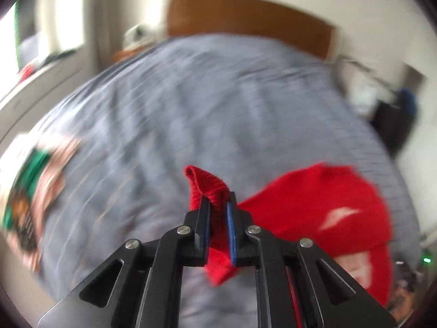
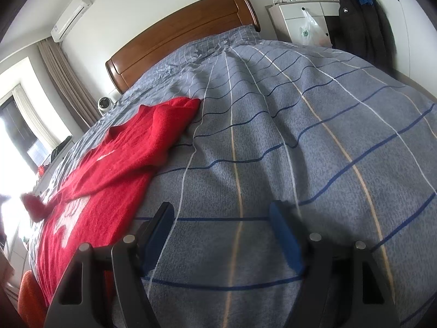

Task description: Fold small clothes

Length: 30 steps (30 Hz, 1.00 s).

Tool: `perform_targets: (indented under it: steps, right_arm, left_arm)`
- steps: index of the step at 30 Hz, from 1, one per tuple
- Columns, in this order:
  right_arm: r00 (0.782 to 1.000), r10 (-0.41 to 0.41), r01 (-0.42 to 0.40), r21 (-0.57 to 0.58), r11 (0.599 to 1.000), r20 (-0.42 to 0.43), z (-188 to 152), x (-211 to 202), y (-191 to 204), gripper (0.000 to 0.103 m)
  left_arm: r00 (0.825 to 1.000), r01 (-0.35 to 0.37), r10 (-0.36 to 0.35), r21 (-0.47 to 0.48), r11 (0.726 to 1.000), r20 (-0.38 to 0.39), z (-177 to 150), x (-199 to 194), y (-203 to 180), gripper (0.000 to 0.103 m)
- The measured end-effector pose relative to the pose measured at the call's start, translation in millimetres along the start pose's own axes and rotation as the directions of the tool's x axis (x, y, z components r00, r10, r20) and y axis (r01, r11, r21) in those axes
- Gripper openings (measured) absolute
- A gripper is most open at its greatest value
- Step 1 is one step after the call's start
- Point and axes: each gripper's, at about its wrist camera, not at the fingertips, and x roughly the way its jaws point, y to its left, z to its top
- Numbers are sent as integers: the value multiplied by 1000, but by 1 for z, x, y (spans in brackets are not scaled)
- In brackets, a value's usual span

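Note:
A red knit sweater (image 1: pixel 322 213) with white markings lies spread on the grey-blue striped bedcover (image 1: pixel 191 104). My left gripper (image 1: pixel 218 205) is shut on a fold of the red sweater, likely a sleeve end, which sticks up between the pads and hangs below them. The left wrist view is blurred. In the right wrist view the same red sweater (image 2: pixel 109 169) lies to the left, one sleeve reaching toward the headboard. My right gripper (image 2: pixel 222 227) is open over bare bedcover (image 2: pixel 300 142), with nothing between its fingers, to the right of the sweater.
A wooden headboard (image 2: pixel 180 30) stands at the far end of the bed. A patterned green and pink item (image 1: pixel 30 188) lies at the bed's left edge. A white cabinet (image 2: pixel 303 19) and dark hanging clothes (image 2: pixel 357 24) stand at the right. An orange object (image 2: pixel 30 298) shows at lower left.

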Motion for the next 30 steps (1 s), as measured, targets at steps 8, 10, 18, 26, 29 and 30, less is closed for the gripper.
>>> perform_targets:
  steps: [8,10,18,26,29,30]
  right_arm:
    - [1000,0,0,-1,1000,0,1,1,-1,72]
    - [1000,1,-1,-1,1000,0,1,1,-2,72]
    - [1000,11,-11,4,1000,4,0,1,-3,72]
    - [1000,13,-13,5,1000,6,0,1,-3,72]
    - [1000,10,-10,2,1000,5,0,1,-3,72]
    - [1000,7,-7,1,1000,5,0,1,-2,72]
  left_arm:
    - [961,272,-276,255,928,-19,7,17,-200,10]
    - [946,324,-310,300,897,-96,-9,38,-235,24]
    - [950,306,-263,337,891,-168,-71,58,-217,74]
    - [967,181,-134,215,960,-217,-103,77,-77,64]
    - [955,202,-132,258,945,-267,-127,91,-78,60]
    - [957,195,-121,275,942,-264,-131,95,-82,58]
